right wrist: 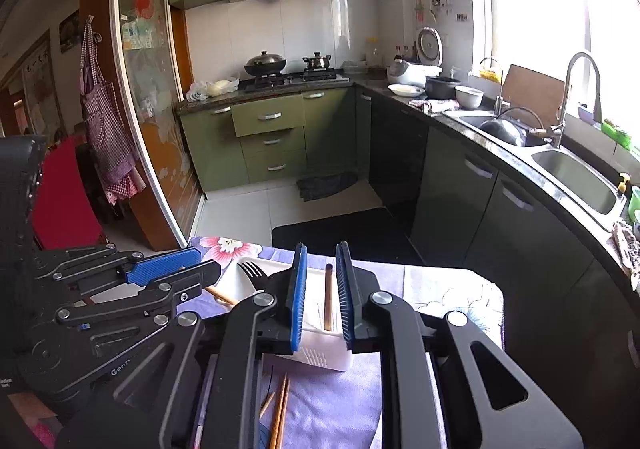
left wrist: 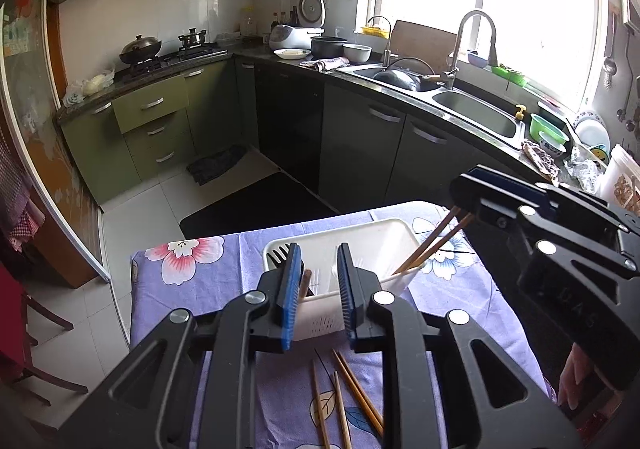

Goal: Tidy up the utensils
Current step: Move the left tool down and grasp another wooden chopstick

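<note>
A white plastic utensil basket (left wrist: 372,245) stands on the flowered purple tablecloth (left wrist: 224,289). A black fork (left wrist: 278,255) and a brown chopstick (left wrist: 306,281) lie in it. My left gripper (left wrist: 318,289) is open and empty just in front of the basket. My right gripper (left wrist: 466,205) comes in from the right and holds a pair of brown chopsticks (left wrist: 432,245) slanting down into the basket. In the right wrist view the right gripper (right wrist: 322,289) has a chopstick (right wrist: 329,297) between its blue pads above the basket (right wrist: 320,349). Several loose chopsticks (left wrist: 348,397) lie on the cloth.
The table's far edge drops to a tiled floor with a black mat (left wrist: 256,205). Dark cabinets and a sink counter (left wrist: 472,109) run along the right. A red chair (right wrist: 64,193) stands at the left. More chopsticks (right wrist: 278,413) lie under the right gripper.
</note>
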`<state>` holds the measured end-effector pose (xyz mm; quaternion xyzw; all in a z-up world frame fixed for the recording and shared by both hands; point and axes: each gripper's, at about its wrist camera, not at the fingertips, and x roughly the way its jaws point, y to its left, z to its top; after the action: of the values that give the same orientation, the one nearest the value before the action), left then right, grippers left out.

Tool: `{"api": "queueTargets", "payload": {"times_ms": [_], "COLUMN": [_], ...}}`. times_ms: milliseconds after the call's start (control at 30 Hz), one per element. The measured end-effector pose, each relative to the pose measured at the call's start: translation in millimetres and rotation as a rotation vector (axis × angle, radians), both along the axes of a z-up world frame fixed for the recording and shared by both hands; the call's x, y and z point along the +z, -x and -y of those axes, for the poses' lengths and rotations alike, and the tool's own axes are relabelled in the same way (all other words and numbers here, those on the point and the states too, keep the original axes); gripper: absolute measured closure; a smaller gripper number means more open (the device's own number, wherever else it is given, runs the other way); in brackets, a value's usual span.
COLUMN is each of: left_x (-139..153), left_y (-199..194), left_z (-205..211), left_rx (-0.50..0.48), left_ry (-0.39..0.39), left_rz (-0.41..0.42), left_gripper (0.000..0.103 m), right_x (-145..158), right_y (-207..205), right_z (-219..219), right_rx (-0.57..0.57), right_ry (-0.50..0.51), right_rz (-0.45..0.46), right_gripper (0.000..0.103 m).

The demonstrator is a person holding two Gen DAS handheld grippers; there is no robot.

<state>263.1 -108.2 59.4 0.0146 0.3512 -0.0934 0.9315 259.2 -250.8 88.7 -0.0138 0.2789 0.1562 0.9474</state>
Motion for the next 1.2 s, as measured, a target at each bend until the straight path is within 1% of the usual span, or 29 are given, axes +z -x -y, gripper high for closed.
{"api": "queueTargets", "payload": {"times_ms": [67,100,167,267,400,500,567,633,700,867,967,1033,1100,1200], "left_x": [3,3,-7,-40,-98,-138,-160,-178,-189,-201,-205,-207,-207,-206], "left_y": [16,24,39,56,65,60,53,47,40,32,26,25,24,25], "left_z": [-3,-4,-6,-9,-10,-12,-11,-11,-11,-7,-3,-1,-1,-2], "left_rx": [-0.006,-0.008,-0.012,-0.041,-0.036,-0.004,0.012,0.025,0.029,0.037,0.035,0.047,0.051,0.042], "left_ry": [0.012,0.016,0.021,0.062,0.048,0.044,0.025,0.016,0.022,0.0,-0.026,-0.069,-0.081,-0.092], "left_rz": [0.004,-0.002,-0.034,-0.13,-0.267,-0.367,-0.41,-0.452,-0.479,-0.495,-0.513,-0.507,-0.51,-0.514], "left_gripper": [0.08,0.08,0.08,0.079,0.08,0.08,0.08,0.08,0.08,0.08,0.08,0.089,0.096,0.097], "right_x": [4,4,-13,-61,-135,-174,-190,-197,-200,-193,-190,-190,-191,-193], "right_y": [26,37,59,78,76,69,65,63,62,54,50,49,49,46], "right_z": [4,7,12,18,31,30,26,24,23,26,33,35,33,25], "right_rx": [0.011,0.017,0.026,0.021,-0.007,0.009,0.023,0.029,0.03,0.012,0.001,-0.004,-0.003,0.013], "right_ry": [-0.013,-0.02,-0.008,0.025,0.037,0.045,0.04,0.049,0.046,0.05,0.047,0.045,0.048,0.06], "right_rz": [0.018,0.019,-0.004,-0.097,-0.254,-0.342,-0.38,-0.391,-0.394,-0.396,-0.401,-0.405,-0.408,-0.419], "right_gripper": [0.082,0.081,0.08,0.08,0.08,0.08,0.08,0.08,0.08,0.08,0.08,0.08,0.08,0.08]}}
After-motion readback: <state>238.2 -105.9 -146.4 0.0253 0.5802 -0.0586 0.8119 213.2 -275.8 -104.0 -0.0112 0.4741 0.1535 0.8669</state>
